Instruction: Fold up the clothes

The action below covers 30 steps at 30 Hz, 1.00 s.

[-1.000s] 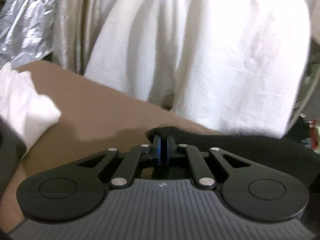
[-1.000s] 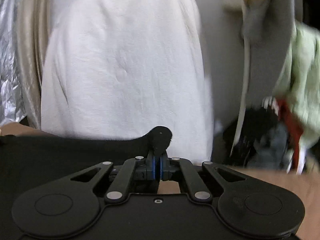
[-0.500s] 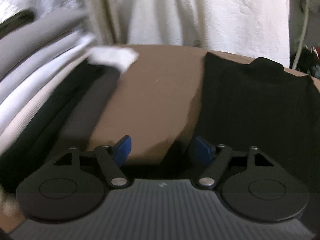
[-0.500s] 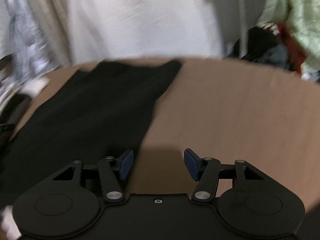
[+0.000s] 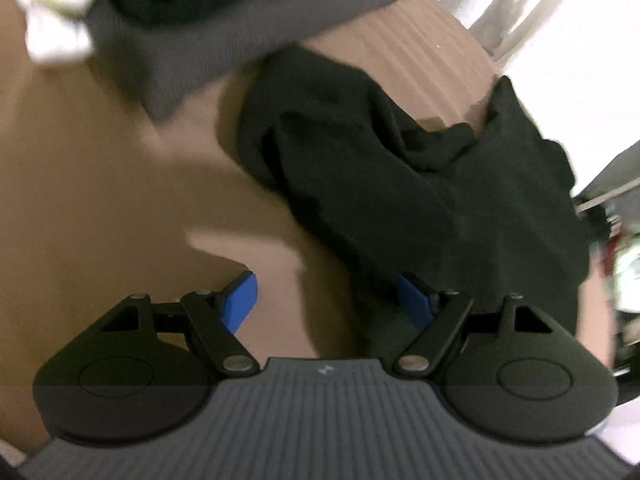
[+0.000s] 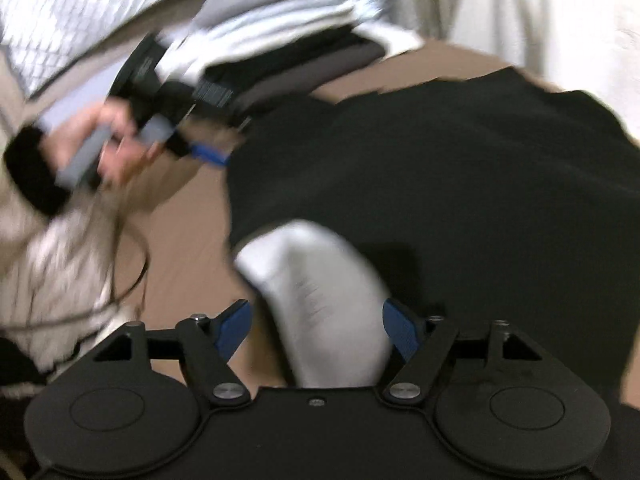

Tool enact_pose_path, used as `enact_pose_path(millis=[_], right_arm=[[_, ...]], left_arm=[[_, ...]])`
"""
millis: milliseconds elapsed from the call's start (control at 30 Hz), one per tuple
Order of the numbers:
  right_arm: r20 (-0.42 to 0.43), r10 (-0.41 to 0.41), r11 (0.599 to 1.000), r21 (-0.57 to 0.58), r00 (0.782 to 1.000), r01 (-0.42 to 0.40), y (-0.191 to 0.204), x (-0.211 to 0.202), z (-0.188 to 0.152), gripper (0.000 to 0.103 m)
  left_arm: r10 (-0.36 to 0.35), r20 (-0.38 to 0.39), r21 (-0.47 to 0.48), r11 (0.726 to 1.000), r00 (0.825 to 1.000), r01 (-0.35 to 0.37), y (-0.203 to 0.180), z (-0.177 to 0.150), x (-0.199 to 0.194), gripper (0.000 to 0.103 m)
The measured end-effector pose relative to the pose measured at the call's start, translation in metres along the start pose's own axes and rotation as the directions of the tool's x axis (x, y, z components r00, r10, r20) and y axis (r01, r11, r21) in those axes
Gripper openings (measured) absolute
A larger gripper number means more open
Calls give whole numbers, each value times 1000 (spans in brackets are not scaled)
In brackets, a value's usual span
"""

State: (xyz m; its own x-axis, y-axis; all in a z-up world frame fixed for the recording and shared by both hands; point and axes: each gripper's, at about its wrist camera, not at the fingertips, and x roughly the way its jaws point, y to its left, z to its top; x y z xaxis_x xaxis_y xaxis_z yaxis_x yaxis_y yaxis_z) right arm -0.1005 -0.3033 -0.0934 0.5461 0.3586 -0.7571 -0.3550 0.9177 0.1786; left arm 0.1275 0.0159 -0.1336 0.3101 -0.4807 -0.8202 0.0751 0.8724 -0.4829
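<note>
Closest in, the right tongs (image 6: 316, 330) are spreading apart, blue pads wide, with a pale grey-white strip (image 6: 320, 300) of something lying between them; the pads do not press it, and blur hides what it is. The left tongs (image 5: 326, 300) are likewise open wide and hold nothing, their right pad just at the near edge of the black garment (image 5: 420, 168).

That garment lies rumpled on the brown bench (image 5: 100, 200), partly doubled over; I judge the fold only begun, with smoothing and further folds left.

Farther off, a stack of folded clothes (image 6: 288, 40) in grey, white and black suggests earlier pieces are finished. The person's hand (image 6: 116, 144) grips the left tool; a barcode sticker (image 6: 214, 94) on it is too blurred to read.
</note>
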Motion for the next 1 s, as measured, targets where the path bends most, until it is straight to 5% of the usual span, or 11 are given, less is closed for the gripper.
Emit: enact_pose_path(millis=[100, 167, 233, 300, 333, 467, 567, 667, 800, 900, 1000], right_arm=[[-47, -65, 986, -159, 997, 57, 27, 22, -7, 62], [-87, -143, 960, -254, 986, 117, 43, 45, -9, 40], [-109, -166, 959, -249, 980, 134, 47, 53, -3, 20], [-121, -124, 973, -208, 985, 97, 45, 45, 4, 8], [-126, -102, 979, -188, 987, 78, 42, 41, 6, 7], [-155, 43, 998, -36, 987, -49, 21, 36, 6, 5], [-188, 42, 997, -57, 981, -53, 26, 48, -5, 5], [-155, 56, 992, -106, 986, -73, 31, 38, 3, 6], [-167, 170, 983, -35, 971, -178, 22, 29, 14, 10], [-180, 387, 920, 3, 904, -393, 24, 25, 10, 30], [-93, 302, 949, -69, 949, -309, 33, 29, 28, 41]], left_arm=[[27, -10, 74, 997, 1000, -26, -9, -3, 6, 84], [25, -12, 88, 996, 1000, -24, -19, -8, 13, 103], [41, -3, 108, 993, 999, -41, -27, -11, 18, 102], [57, 32, 209, 976, 998, -63, -39, -17, 12, 48], [62, 52, 264, 962, 997, -73, -45, -21, 8, 3], [-1, 125, 202, 979, 992, -25, -42, -31, -28, 5], [-5, 120, 142, 990, 993, -12, -32, -39, -36, 5], [68, 61, 127, 989, 996, -75, -19, -38, -31, 7], [137, 179, 121, 980, 974, -160, -7, -15, -55, 24], [215, 335, 306, 896, 917, -322, -28, 1, -61, 46], [180, 454, 451, 798, 873, -399, -51, 20, -48, 48]])
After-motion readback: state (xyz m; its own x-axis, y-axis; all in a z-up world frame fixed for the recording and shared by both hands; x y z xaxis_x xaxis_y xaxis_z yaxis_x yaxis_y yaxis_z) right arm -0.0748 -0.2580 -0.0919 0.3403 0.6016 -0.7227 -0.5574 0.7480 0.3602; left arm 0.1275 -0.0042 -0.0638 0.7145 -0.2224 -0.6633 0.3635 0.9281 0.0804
